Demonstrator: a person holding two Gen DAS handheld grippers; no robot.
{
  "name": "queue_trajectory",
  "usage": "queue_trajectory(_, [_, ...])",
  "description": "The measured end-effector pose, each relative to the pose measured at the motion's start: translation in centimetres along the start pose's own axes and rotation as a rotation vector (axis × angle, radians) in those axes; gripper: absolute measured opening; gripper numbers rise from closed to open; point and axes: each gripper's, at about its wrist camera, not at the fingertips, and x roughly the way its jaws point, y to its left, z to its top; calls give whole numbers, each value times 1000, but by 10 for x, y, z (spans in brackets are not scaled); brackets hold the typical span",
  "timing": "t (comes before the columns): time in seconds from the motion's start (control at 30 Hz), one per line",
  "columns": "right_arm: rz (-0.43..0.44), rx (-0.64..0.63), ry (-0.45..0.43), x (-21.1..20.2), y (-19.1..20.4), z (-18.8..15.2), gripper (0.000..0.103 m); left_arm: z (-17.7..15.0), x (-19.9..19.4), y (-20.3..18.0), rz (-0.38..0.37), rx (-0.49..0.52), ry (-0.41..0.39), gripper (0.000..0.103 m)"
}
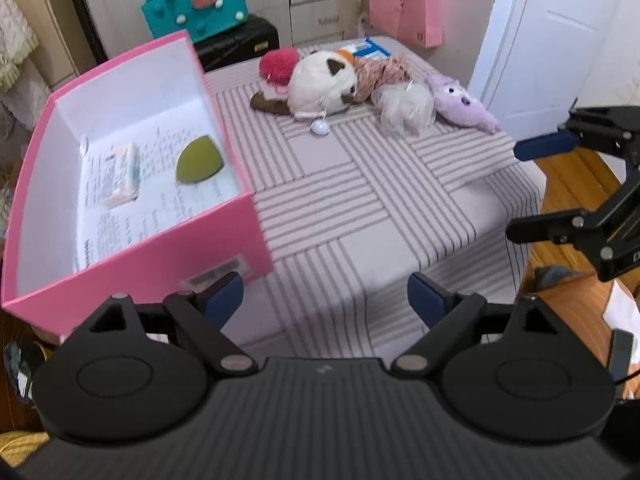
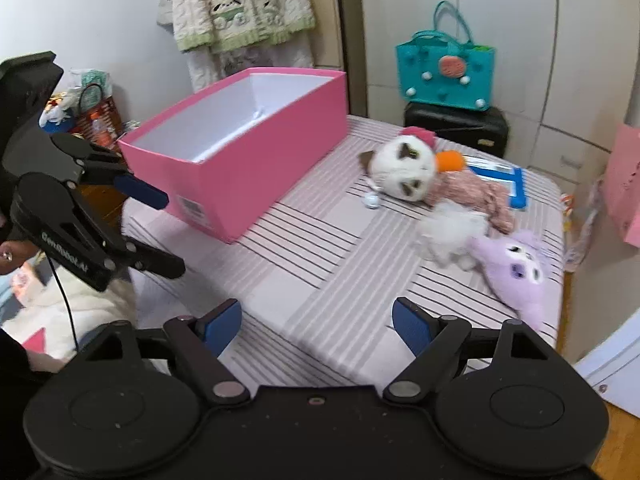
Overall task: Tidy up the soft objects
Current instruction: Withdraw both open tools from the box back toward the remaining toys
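Note:
Several soft toys lie at the far end of the striped table: a white cat plush (image 1: 320,84) (image 2: 404,168), a red pompom (image 1: 279,65), a pink knitted piece (image 1: 382,72) (image 2: 480,196), a white fluffy toy (image 1: 406,106) (image 2: 448,232) and a purple plush (image 1: 464,104) (image 2: 516,268). An open pink box (image 1: 160,256) (image 2: 256,168) stands on the left, holding a green sponge (image 1: 199,159) and a small packet (image 1: 122,176). My left gripper (image 1: 324,300) (image 2: 172,236) is open over the near table edge beside the box. My right gripper (image 2: 318,324) (image 1: 514,191) is open too, short of the toys. Neither holds anything.
A blue-and-white booklet (image 1: 368,49) lies behind the toys. Beyond the table stand a teal bag (image 1: 196,4) on a black case (image 1: 240,42), a pink paper bag (image 1: 406,8) and a white door (image 1: 548,40). Wooden floor (image 1: 576,184) shows past the table's right edge.

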Motion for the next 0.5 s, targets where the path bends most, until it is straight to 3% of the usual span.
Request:
queue_trajectory(0.13, [-12, 12, -62, -3, -17, -18, 86, 3, 12, -14, 8, 8, -64, 90])
queue_trajectory(0.33, [-100, -14, -136, 10, -37, -37, 86, 13, 32, -29, -111, -33, -137, 90])
queue_trajectory(0.5, [-169, -57, -175, 24, -50, -47, 86, 26, 45, -45, -136, -38, -210, 90])
